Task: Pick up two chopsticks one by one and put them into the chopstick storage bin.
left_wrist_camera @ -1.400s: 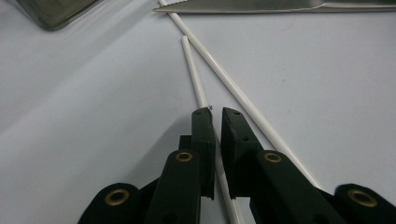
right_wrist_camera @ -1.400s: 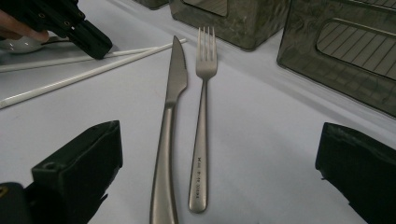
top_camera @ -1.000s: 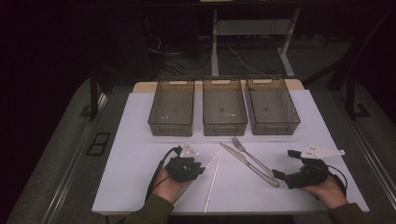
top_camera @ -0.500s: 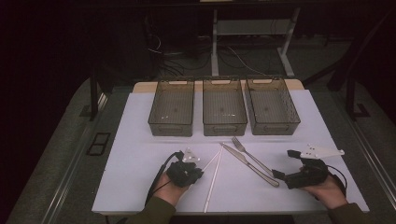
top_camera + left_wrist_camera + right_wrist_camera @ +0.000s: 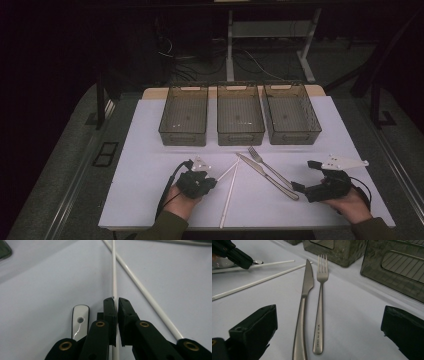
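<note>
At about seven o'clock on the white table (image 5: 150,150), the left gripper (image 5: 212,184) is pinching one white chopstick (image 5: 114,270), its jaws having just been closing onto the stick, which is now running between the pads. In the left gripper view that chopstick is lying with its long axis toward twelve o'clock, while the second chopstick (image 5: 147,296) is crossing it and slanting toward five o'clock. In the high view the pair is sitting at the near middle of the table, in front of the three mesh bins (image 5: 240,112).

The stick is looking thin, light, stiff and smooth, so it is likely to be slipping or swivelling in the pads; gripping nearer its middle would be keeping it from drooping.

At four o'clock, the right gripper (image 5: 300,187) is resting with jaws spread wide and holding nothing, facing the knife (image 5: 303,312) and fork (image 5: 320,305), which are lying side by side.
</note>
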Demonstrator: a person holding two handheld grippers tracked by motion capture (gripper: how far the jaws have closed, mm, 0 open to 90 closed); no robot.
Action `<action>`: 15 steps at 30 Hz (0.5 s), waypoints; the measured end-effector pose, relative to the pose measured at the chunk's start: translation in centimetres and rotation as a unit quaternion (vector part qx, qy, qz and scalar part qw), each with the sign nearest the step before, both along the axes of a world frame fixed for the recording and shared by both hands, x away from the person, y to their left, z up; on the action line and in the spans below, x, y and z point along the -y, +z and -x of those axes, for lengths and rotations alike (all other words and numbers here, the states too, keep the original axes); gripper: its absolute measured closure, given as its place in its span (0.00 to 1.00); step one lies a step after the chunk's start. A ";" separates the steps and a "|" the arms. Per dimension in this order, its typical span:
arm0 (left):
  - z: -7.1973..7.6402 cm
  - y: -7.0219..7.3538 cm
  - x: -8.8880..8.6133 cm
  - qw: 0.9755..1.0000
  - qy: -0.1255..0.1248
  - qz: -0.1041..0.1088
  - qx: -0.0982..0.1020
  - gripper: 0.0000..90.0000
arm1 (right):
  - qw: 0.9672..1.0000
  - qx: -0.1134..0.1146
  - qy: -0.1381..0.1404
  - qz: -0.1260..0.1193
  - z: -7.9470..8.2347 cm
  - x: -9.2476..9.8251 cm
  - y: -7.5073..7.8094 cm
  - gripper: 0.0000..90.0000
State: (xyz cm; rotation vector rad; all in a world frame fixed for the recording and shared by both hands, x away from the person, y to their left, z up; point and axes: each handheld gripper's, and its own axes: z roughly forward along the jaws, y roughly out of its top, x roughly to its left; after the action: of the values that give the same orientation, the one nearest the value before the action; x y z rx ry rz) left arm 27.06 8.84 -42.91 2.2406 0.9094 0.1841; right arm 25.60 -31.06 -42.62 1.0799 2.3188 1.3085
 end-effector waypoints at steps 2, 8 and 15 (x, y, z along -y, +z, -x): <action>0.0 0.2 -0.1 1.000 -0.002 0.009 0.004 0.94 | 1.000 0.000 0.000 0.001 0.0 0.0 0.0 0.01; -0.8 0.9 0.0 0.999 -0.005 0.048 0.016 0.94 | 1.000 0.000 0.000 0.001 0.0 -0.1 0.0 0.01; -1.7 1.6 0.2 0.996 -0.009 0.085 0.026 0.94 | 1.000 0.000 0.001 0.000 -0.1 0.0 0.0 0.01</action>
State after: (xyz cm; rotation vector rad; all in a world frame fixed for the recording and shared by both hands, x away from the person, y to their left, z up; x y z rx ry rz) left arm 28.78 8.64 -41.32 2.0762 0.8448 0.1506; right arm 25.66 -31.07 -42.64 1.0772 2.3214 1.3084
